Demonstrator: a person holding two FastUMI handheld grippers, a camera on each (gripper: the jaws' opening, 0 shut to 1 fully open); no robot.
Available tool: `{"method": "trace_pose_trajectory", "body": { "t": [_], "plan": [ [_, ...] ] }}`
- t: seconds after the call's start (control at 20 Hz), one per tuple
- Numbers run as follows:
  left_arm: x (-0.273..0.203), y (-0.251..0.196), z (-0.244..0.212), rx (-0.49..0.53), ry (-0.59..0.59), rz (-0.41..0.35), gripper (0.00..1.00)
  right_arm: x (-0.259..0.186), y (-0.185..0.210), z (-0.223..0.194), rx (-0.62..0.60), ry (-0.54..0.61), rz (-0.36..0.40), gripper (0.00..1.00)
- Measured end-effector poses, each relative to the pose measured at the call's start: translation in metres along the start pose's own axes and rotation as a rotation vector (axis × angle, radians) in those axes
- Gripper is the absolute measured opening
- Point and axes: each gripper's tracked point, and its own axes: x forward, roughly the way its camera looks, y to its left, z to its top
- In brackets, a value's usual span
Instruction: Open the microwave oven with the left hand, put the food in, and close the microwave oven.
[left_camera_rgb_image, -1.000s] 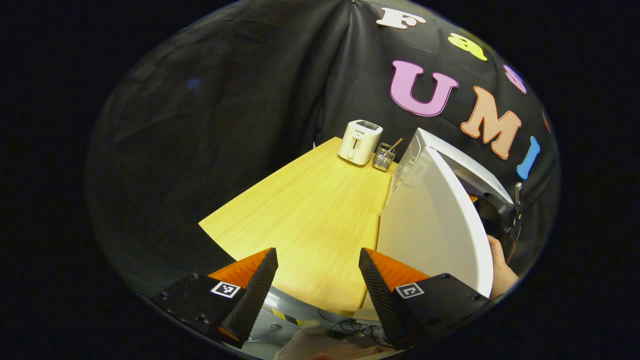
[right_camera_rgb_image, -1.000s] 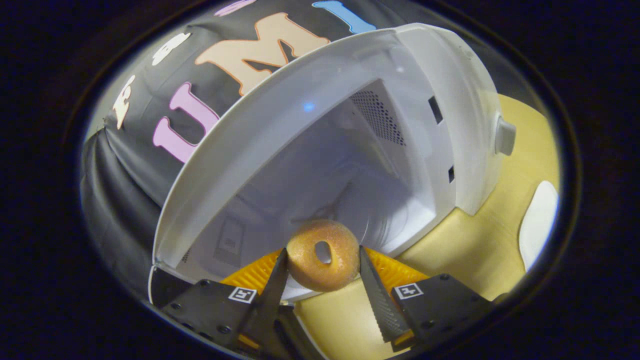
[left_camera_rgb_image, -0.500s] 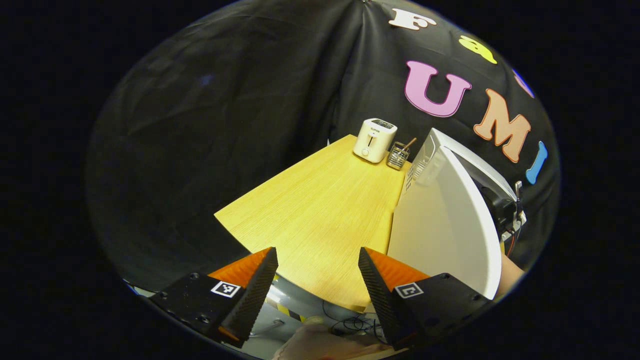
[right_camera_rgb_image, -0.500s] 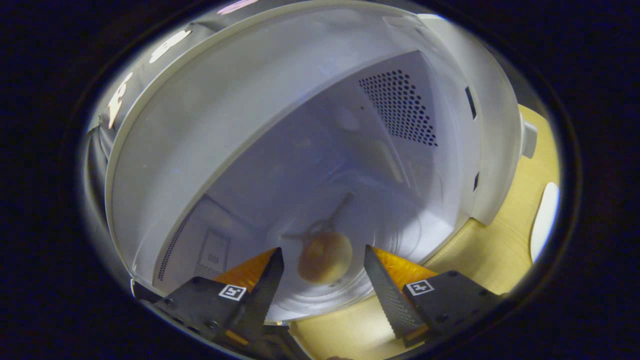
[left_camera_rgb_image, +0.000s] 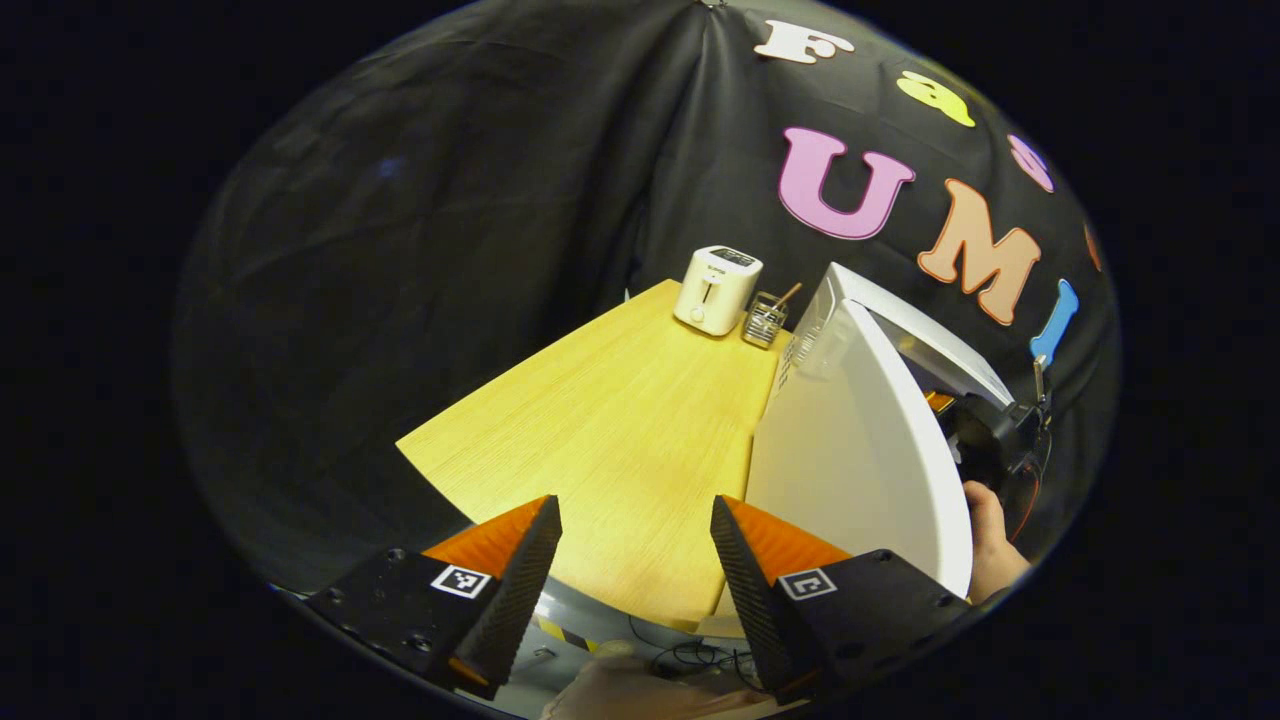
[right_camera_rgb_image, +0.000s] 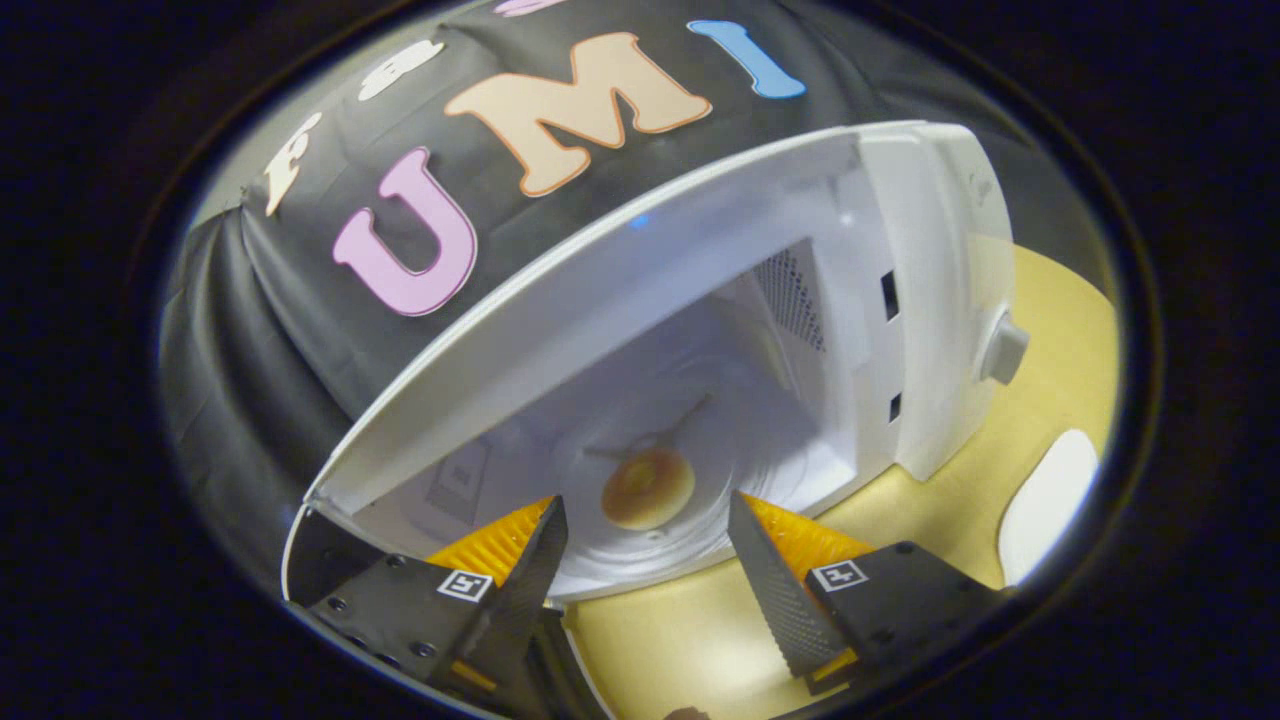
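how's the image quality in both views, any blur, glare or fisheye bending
Left gripper view: sharp; fisheye bows the open microwave door into a curve; even light on the table. Right gripper view: softer; the bagel inside the microwave looks slightly hazy; small blue glint on its top edge.

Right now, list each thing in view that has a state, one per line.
microwave oven: open
door: swung wide
donut: lying flat on the turntable, released
right tongs: open, empty
left tongs: open, empty, over the table
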Motion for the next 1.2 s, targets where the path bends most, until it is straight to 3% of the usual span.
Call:
{"method": "trace_pose_trajectory", "body": {
  "t": [0.05,0.25,0.35,0.4,0.45,0.6,0.65,0.7,0.75,0.85,0.9,0.95,1.0,1.2],
  "plan": [
    [0.000,-0.004,0.001,0.013,-0.004,-0.012,0.87,-0.007,-0.002,0.002,-0.012,0.001,0.004,0.91],
    [0.002,-0.019,0.006,0.062,-0.015,-0.051,0.63,-0.040,-0.011,0.013,-0.063,-0.008,0.018,0.91],
    [0.005,-0.027,0.003,0.094,-0.003,-0.074,0.41,-0.053,-0.014,0.013,-0.075,0.006,0.030,0.91],
    [0.004,-0.029,0.002,0.117,0.002,-0.077,0.20,-0.060,-0.016,0.014,-0.084,0.012,0.032,0.99],
    [0.006,-0.032,0.002,0.136,0.001,-0.086,0.12,-0.067,-0.017,0.015,-0.097,0.015,0.035,0.99],
    [0.003,-0.047,0.003,0.174,-0.008,-0.143,0.06,-0.087,-0.025,0.023,-0.140,0.003,0.022,0.99],
    [0.003,-0.052,0.003,0.186,-0.010,-0.162,0.05,-0.094,-0.029,0.026,-0.157,-0.003,0.015,0.90],
    [0.003,-0.057,0.003,0.197,-0.012,-0.184,0.05,-0.102,-0.032,0.029,-0.179,-0.007,0.009,0.90],
    [0.003,-0.062,0.002,0.210,-0.013,-0.204,0.05,-0.109,-0.037,0.033,-0.200,-0.012,-0.002,0.99],
    [-0.001,-0.070,0.001,0.237,-0.020,-0.240,0.05,-0.126,-0.045,0.041,-0.234,-0.030,-0.018,1.00],
    [-0.001,-0.072,0.001,0.251,-0.025,-0.244,0.05,-0.134,-0.049,0.047,-0.246,-0.044,-0.027,0.91],
    [0.000,-0.071,-0.002,0.267,-0.018,-0.244,0.05,-0.142,-0.055,0.051,-0.256,-0.061,-0.040,0.91],
    [0.000,-0.074,-0.003,0.267,-0.015,-0.256,0.01,-0.149,-0.059,0.055,-0.264,-0.071,-0.048,1.00],
    [-0.004,-0.083,-0.011,0.253,0.007,-0.289,0.01,-0.175,-0.078,0.056,-0.274,-0.072,-0.076,0.99]
  ]
}}
